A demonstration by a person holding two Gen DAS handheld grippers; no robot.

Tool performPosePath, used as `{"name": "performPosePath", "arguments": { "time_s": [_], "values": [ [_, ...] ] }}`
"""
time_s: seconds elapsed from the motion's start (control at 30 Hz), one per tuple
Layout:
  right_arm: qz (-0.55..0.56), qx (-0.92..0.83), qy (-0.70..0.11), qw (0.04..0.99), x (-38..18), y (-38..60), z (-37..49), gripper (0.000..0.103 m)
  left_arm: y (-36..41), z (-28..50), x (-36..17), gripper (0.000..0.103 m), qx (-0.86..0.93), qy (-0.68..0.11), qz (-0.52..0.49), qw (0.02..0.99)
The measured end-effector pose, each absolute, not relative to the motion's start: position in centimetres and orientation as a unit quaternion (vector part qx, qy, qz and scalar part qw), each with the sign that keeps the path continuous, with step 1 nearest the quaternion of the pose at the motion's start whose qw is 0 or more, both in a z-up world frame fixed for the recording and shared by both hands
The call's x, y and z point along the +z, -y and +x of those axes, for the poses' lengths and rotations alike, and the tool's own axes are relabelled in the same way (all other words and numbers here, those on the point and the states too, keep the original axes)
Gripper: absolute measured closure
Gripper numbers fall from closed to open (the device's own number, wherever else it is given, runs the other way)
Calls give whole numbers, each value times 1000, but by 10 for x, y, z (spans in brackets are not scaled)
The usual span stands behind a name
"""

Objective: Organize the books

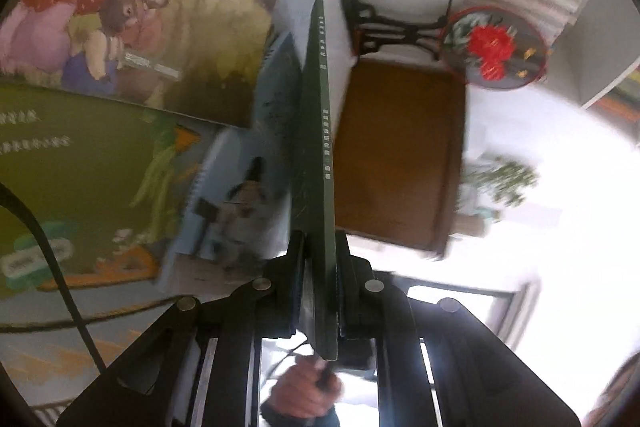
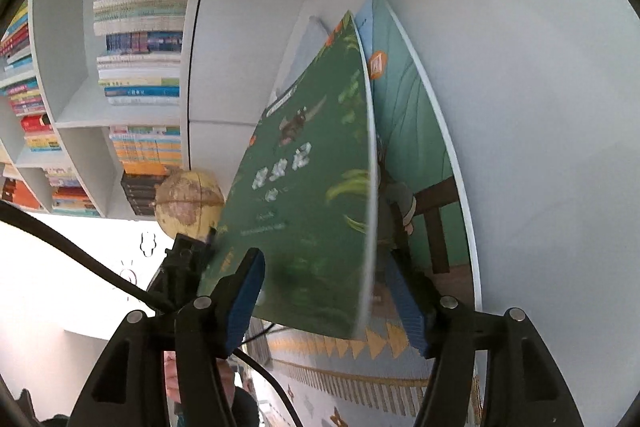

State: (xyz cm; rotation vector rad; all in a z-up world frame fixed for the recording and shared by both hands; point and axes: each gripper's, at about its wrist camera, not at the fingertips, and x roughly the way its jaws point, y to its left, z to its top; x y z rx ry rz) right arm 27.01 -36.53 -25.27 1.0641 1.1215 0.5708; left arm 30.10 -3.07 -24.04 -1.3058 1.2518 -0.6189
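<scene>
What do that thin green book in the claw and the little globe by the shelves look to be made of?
The green book looks like paper with smooth, slightly glossy card covers: thin flat spine, printed lettering, a soft sheen. The globe seems paper-covered, matte, printed like an aged tan map; what lies underneath cannot be told.

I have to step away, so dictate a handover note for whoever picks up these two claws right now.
Left claw: shut on the thin dark green book, held edge-on by its lower end.
Right claw: open; the green book's cover stands between its blue pads, with no firm pinch visible.
Books: behind the green book a teal picture book stands against the white panel. The rabbit picture book and a yellow-green one show beside the held book.
Done: the white shelves already hold rows of books.
Left: place the green book, then the loose picture books.
</scene>
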Motion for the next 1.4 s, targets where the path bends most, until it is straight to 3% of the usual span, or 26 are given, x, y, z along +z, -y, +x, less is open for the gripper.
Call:
{"name": "performPosePath", "arguments": {
  "time_s": [0.13, 0.17, 0.37, 0.5, 0.9, 1.17, 1.4],
  "values": [
    [426, 228, -516, 707, -248, 363, 269, 85, 45, 304, -234, 94, -225, -592, -423, 648],
    [397, 222, -523, 721, -244, 359, 268, 87, 53, 304, -231, 94, -220, -601, -385, 665],
    [196, 214, -526, 800, -195, 315, 258, 88, 93, 281, -198, 94, -219, -578, -203, 759],
    [86, 224, -507, 828, -171, 290, 238, 88, 90, 255, -169, 93, -227, -533, -171, 797],
    [25, 321, -449, 834, -118, 205, 181, 87, -8, 173, -108, 91, -156, -461, -195, 852],
    [22, 421, -417, 805, -83, 66, 153, 87, -150, 103, -58, 91, -47, -407, -216, 886],
    [47, 477, -444, 757, -102, -63, 135, 86, -259, 59, -68, 90, 44, -415, -200, 886]
  ]
}}
